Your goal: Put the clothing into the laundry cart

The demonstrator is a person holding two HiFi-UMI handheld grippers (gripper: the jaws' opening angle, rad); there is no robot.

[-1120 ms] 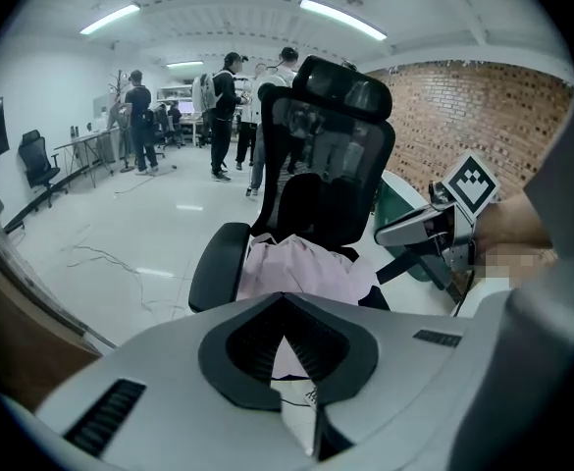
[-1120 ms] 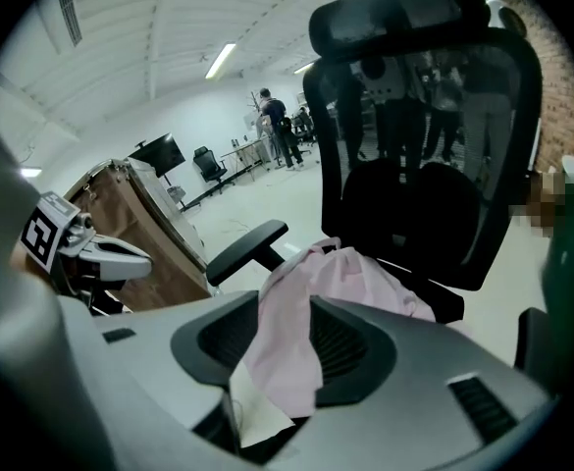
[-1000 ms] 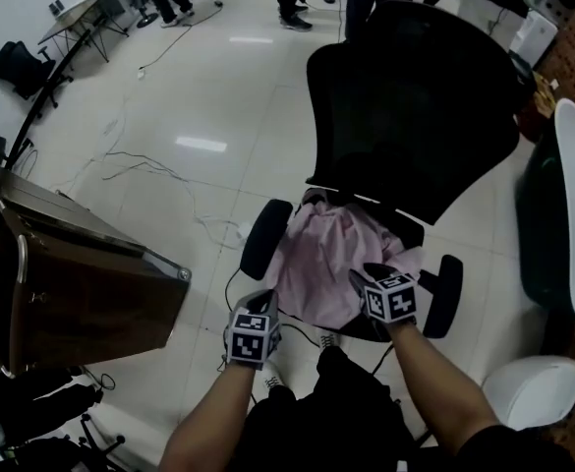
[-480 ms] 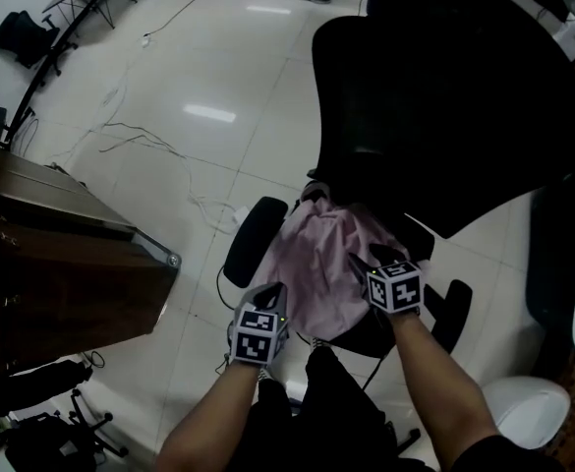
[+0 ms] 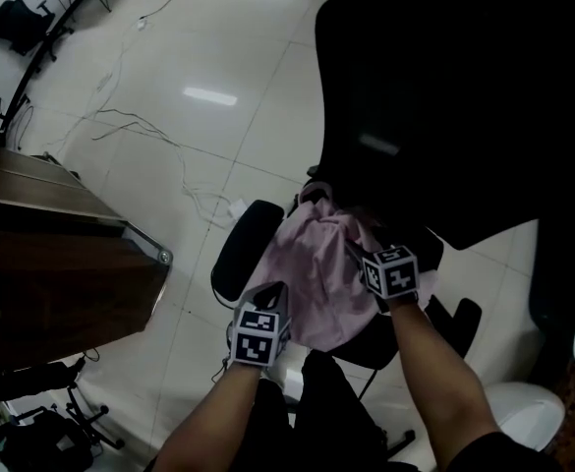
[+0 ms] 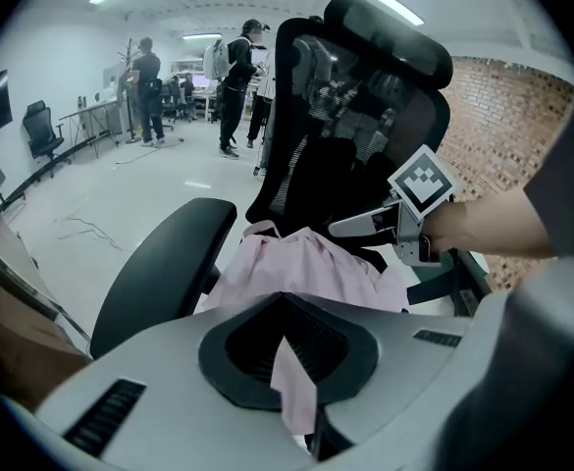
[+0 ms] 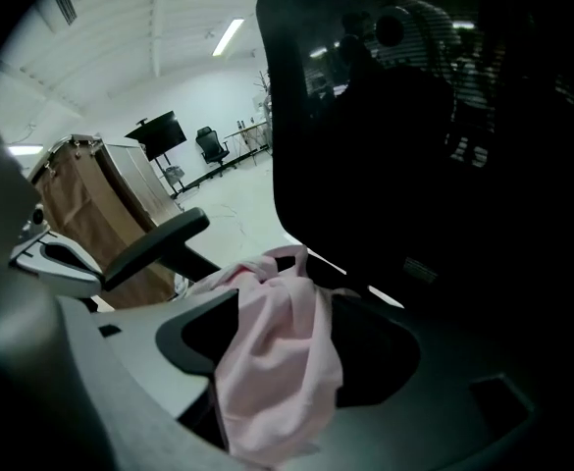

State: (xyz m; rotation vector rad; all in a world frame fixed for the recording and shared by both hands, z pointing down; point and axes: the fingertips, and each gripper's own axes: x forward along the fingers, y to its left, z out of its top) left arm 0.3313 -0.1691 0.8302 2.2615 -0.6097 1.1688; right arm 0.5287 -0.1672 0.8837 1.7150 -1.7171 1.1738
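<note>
- Two grippers sit low over the seat. The left gripper [image 5: 275, 291] has its jaws nearly together, pinching a fold of the pale pink cloth garment [image 5: 312, 268]. The right gripper [image 5: 358, 256] has just been opening; its jaws are wide, with cloth between them unpressed.
- The garment lies crumpled on the black mesh office chair [image 5: 444, 116]. Judged light and limp; best taken at a bunched ridge.
- Further left stands the brown fabric laundry cart [image 5: 61, 283].
- Versus a second ago: both grippers are lower and further onto the cloth.
</note>
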